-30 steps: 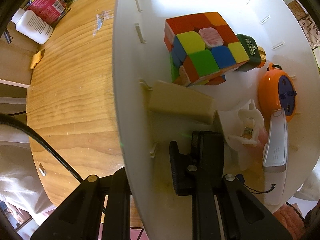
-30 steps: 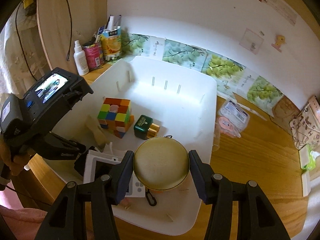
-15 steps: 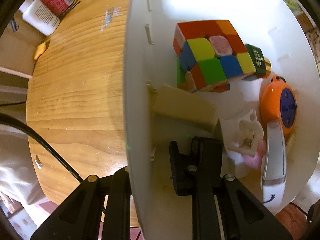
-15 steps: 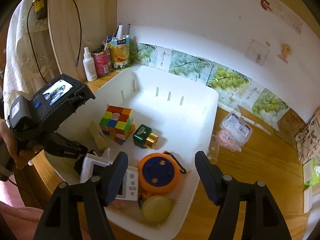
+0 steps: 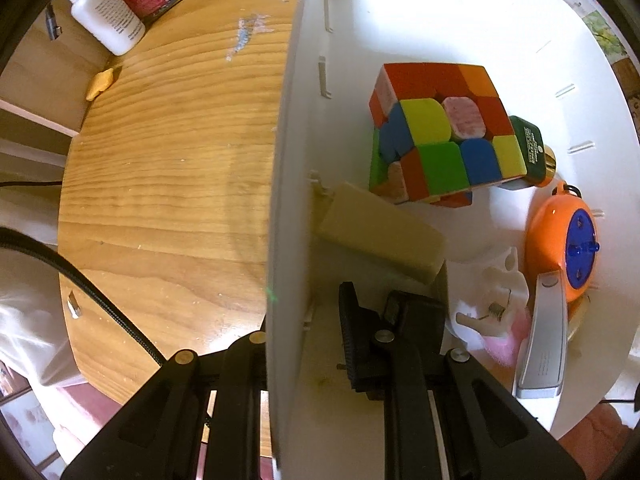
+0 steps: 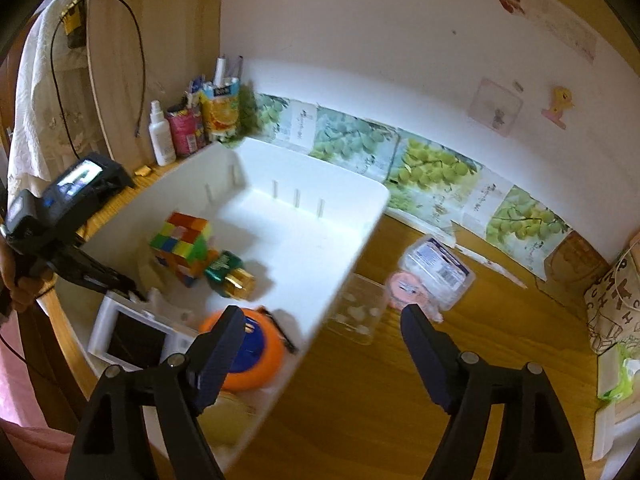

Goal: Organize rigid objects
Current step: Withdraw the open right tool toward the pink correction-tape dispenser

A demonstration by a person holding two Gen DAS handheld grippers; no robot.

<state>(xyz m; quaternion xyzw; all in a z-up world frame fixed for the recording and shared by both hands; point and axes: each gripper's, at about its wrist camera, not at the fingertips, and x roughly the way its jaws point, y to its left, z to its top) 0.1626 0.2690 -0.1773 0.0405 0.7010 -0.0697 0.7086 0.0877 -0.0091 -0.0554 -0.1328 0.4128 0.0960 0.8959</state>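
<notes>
My left gripper (image 5: pixel 296 320) is shut on the side wall of the white bin (image 5: pixel 288 160), one finger outside and one inside. In the bin lie a colour cube (image 5: pixel 436 132), a green bottle with a gold cap (image 6: pixel 228 272), an orange round reel with a blue face (image 5: pixel 568 240), a beige block (image 5: pixel 380 232), a white clip (image 5: pixel 496 292) and a white device with a screen (image 6: pixel 132 336). My right gripper (image 6: pixel 322 316) hangs over the bin's right rim (image 6: pixel 344 264); its jaws are opening with nothing between them. A round beige tin (image 6: pixel 236 402) shows partly behind its left finger.
On the wooden table right of the bin stand a clear cup (image 6: pixel 356 312), a pink round case (image 6: pixel 408 292) and a plastic packet (image 6: pixel 438 268). A white bottle (image 6: pixel 160 136), a red can and a juice carton (image 6: pixel 220 112) crowd the back left corner. A patterned bag (image 6: pixel 612 292) sits far right.
The right gripper let go of the round beige tin, which now lies in the bin's near corner, then spread its jaws and drew back to the right. The left gripper still clamps the wall.
</notes>
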